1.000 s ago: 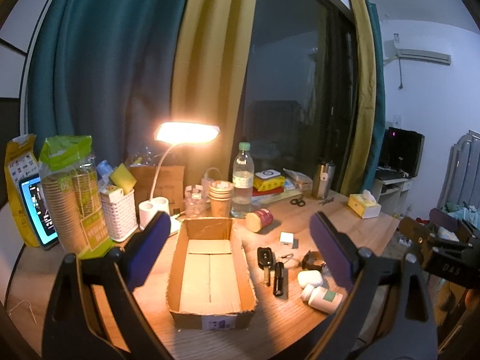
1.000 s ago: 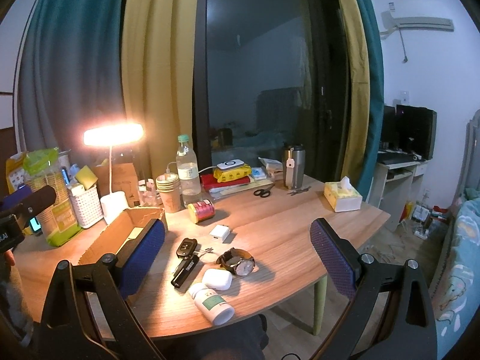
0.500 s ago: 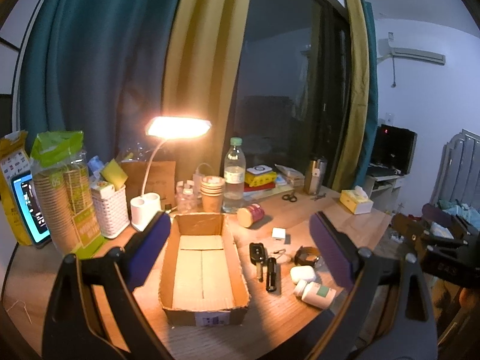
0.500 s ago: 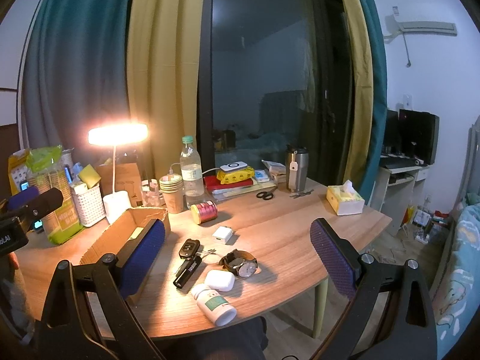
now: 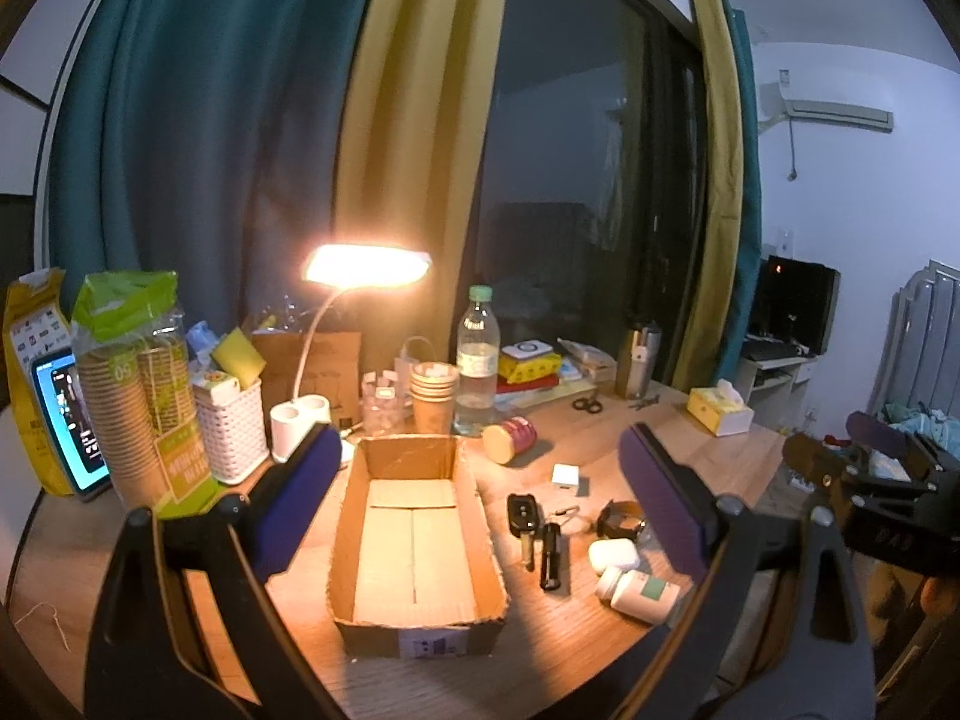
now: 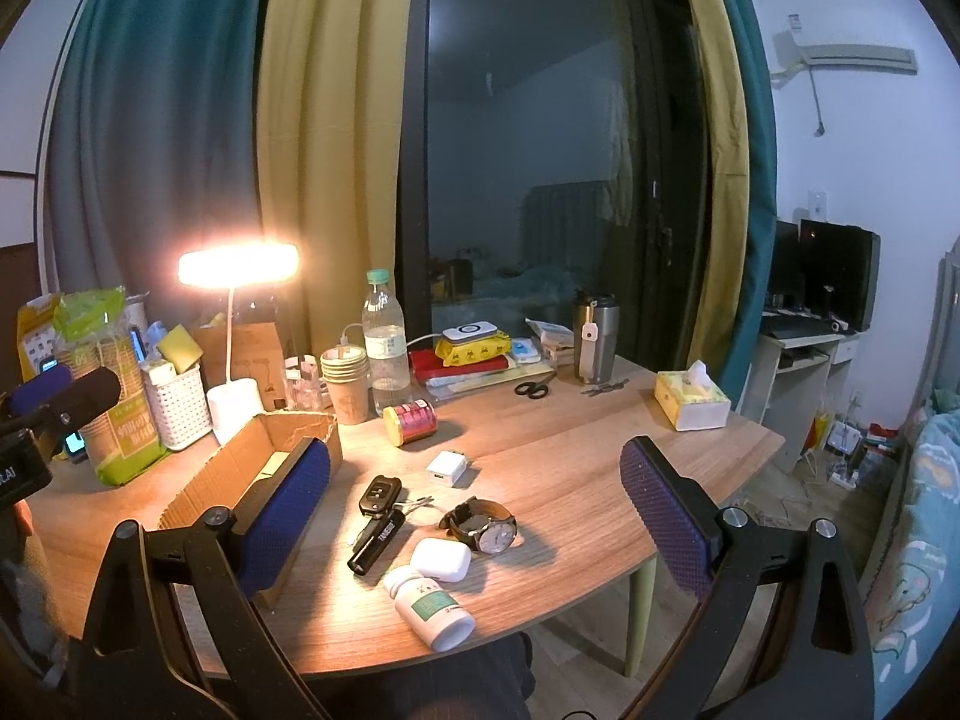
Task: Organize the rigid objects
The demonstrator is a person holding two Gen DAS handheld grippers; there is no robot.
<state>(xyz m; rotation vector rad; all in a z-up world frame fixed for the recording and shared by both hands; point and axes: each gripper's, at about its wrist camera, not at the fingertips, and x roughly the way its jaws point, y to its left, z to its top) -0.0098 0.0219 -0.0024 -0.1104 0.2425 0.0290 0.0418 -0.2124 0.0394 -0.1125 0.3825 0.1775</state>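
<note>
From my left wrist view, the cardboard box [image 5: 414,546] now sits lower and nearer the centre of the frame than a second ago, and the lamp [image 5: 367,264] has dropped toward mid-frame. The right gripper [image 5: 882,480] shows further up the right edge. In my right wrist view, the pill bottle [image 6: 433,606] and watch [image 6: 483,525] have slid slightly right and down, and the left gripper [image 6: 54,402] edges in at the left.

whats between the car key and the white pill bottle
The black flashlight and the white earbud case lie between the car key and pill bottle, clearest in the right wrist view.
</note>
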